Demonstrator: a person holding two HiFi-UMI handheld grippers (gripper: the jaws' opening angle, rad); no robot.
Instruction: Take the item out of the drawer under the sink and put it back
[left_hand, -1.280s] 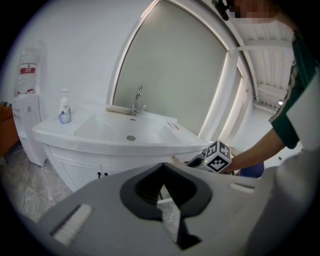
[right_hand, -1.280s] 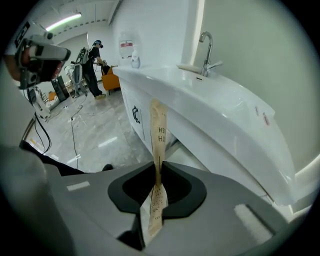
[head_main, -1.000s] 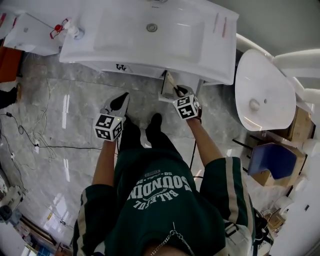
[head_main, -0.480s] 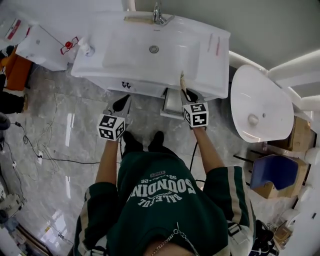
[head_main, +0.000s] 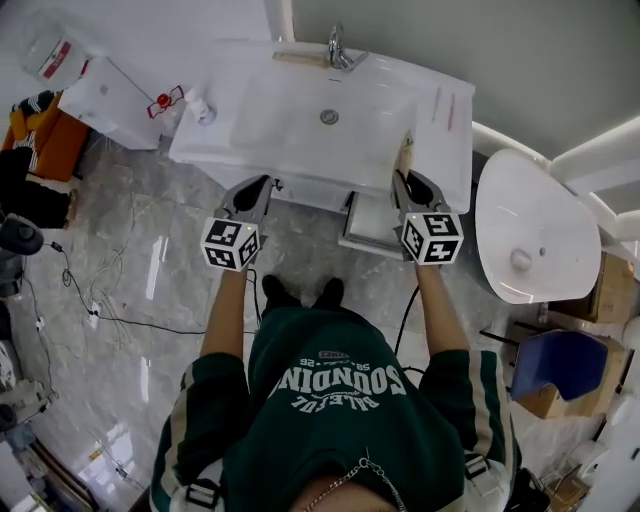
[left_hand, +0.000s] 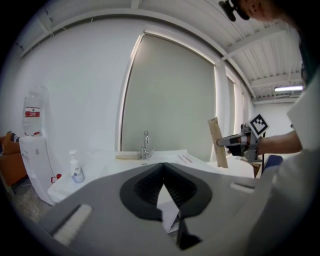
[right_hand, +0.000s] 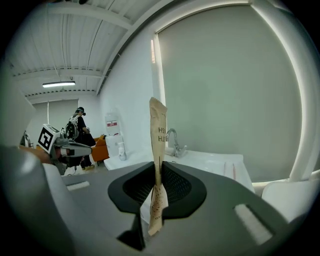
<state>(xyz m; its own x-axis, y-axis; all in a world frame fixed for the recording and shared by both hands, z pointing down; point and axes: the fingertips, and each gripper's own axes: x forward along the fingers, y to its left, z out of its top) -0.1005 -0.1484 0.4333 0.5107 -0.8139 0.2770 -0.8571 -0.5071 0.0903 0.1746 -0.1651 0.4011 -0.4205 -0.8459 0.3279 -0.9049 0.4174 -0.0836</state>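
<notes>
A flat tan paper packet (right_hand: 158, 150) stands upright between the pads of my right gripper (right_hand: 159, 172), which is shut on its lower part. In the head view the packet (head_main: 405, 155) rises over the front right edge of the white sink (head_main: 300, 135), with the right gripper (head_main: 406, 181) just above the open drawer (head_main: 368, 228) under the counter. My left gripper (head_main: 262, 186) hovers at the sink's front edge, left of the drawer. Its jaws meet at the tip in the left gripper view (left_hand: 163, 167), with nothing held. That view also shows the packet (left_hand: 217, 142) at the right.
A faucet (head_main: 338, 45) stands at the back of the sink and a soap bottle (head_main: 200, 103) at its left end. A white oval toilet lid (head_main: 525, 225) sits to the right, a white cabinet (head_main: 110, 85) to the left. Cables (head_main: 90, 300) lie on the marble floor.
The right gripper has lifted the packet from the drawer's mouth up to the sink's rim. The left gripper has moved forward to the sink's front edge.
</notes>
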